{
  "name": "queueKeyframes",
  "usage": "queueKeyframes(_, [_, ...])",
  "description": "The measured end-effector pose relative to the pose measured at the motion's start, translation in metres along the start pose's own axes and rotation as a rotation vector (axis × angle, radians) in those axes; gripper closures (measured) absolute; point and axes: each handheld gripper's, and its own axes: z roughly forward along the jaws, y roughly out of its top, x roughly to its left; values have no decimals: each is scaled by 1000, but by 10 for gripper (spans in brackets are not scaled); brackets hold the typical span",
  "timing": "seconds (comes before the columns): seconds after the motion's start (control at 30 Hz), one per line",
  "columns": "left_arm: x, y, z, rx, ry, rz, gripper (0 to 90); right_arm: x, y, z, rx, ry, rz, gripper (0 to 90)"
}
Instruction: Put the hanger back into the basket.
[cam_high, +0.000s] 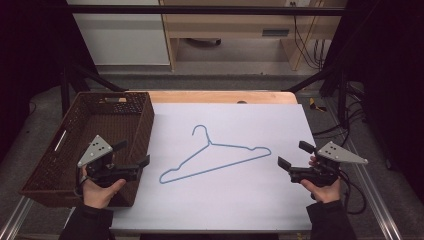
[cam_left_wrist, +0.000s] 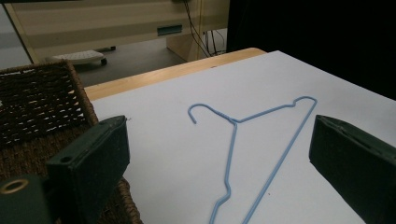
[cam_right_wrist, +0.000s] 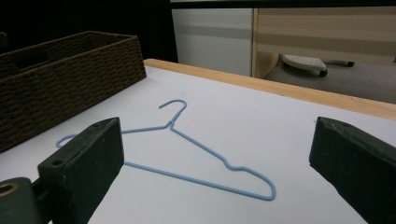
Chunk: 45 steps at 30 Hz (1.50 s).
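A thin blue wire hanger (cam_high: 215, 155) lies flat in the middle of the white sheet (cam_high: 235, 200), hook toward the far side. In the left gripper view the hanger (cam_left_wrist: 261, 144) lies ahead between the jaws; in the right gripper view the hanger (cam_right_wrist: 196, 144) lies ahead too. My left gripper (cam_high: 134, 154) hovers open over the near corner of the basket, left of the hanger. My right gripper (cam_high: 295, 155) is held open at the sheet's right edge, just right of the hanger's end. Neither holds anything.
A dark brown woven basket (cam_high: 75, 125) stands at the table's left, open and with nothing visible inside. The wooden table edge (cam_high: 220, 96) shows beyond the sheet. Metal frame rails and cables (cam_high: 350, 125) run along the right side.
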Motion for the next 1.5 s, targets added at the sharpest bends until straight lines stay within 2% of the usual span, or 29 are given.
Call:
queueKeyframes(0.2, [-3, 0, 2, 7, -6, 5, 51, 1, -1, 2, 19, -5, -11, 36])
queueKeyframes(0.47, [-10, -2, 12, 42, -22, 20, 52, 9, 3, 12, 41, 12, -29, 49])
queueKeyframes(0.77, [-19, -5, 21, 66, -49, 38, 52, 22, 12, 39, 96, 28, -86, 66])
queueKeyframes(0.9, [-21, -6, 23, 71, -54, 40, 55, 26, 13, 48, 111, 45, -94, 70])
queueKeyframes(0.93, [-23, -6, 25, 78, -60, 40, 55, 30, 13, 54, 129, 53, -101, 70])
queueKeyframes(1.27, [-28, -8, 32, 101, -72, 49, 61, 40, 19, 89, 152, 89, -121, 91])
queueKeyframes(1.37, [-32, -5, 35, 108, -88, 59, 67, 41, 20, 93, 150, 95, -120, 90])
queueKeyframes(1.5, [-40, 2, 47, 133, -105, 77, 77, 41, 20, 88, 144, 96, -121, 84])
